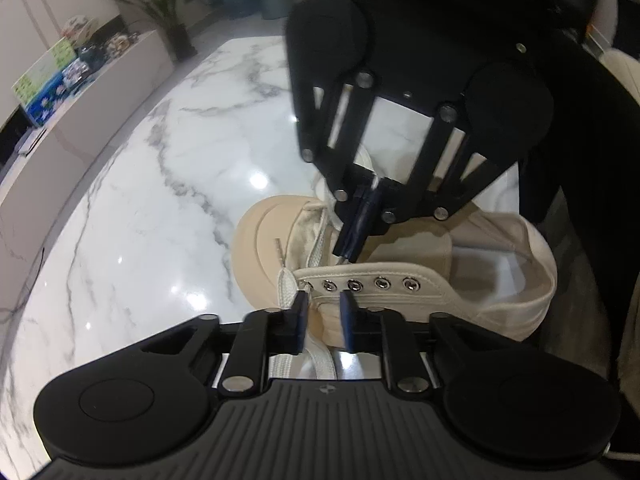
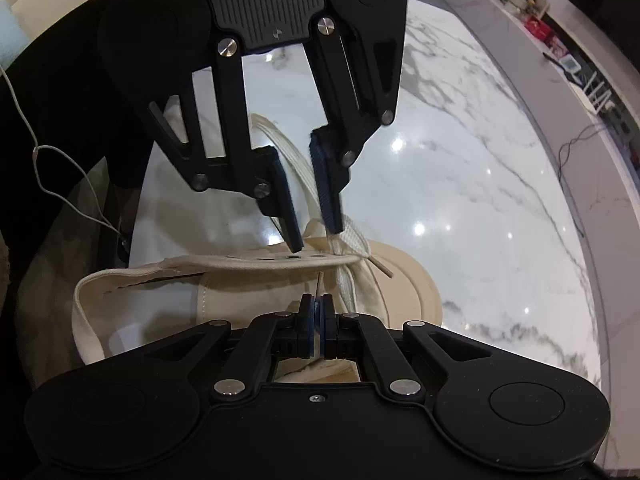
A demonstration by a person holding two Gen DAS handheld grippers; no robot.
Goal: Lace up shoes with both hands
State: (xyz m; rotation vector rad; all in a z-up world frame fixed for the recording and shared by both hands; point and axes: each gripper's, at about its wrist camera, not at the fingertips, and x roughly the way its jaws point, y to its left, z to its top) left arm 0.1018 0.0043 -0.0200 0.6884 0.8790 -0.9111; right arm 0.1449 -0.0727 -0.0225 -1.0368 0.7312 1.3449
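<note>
Two grippers over shoe [image 1: 424,280], facing each other. Right gripper [image 2: 317,312] pinched tight on thin stiff lace tip [image 2: 318,280], tip poking up betw pads above tongue. Left gripper [image 1: 323,312] parted narrow, nothing clamped; flat lace [image 1: 320,364] runs betw its fingers, w/ edge of eyelet flap [image 1: 360,284] just beside pads. Shoe on its sole on marble table [image 1: 160,200], toe cap [image 1: 260,240] away from person, heel toward body. Lace crossed only near toe; upper eyelets bare on near flap.

Handling, as judged: canvas soft & light, flap likely to fold or slide on slick marble if pushed, so brace flap close to target eyelet. Lace limp, flat, prone to twist; only aglet stiff enough to steer. Grip best right behind tip, short stub out.
</note>
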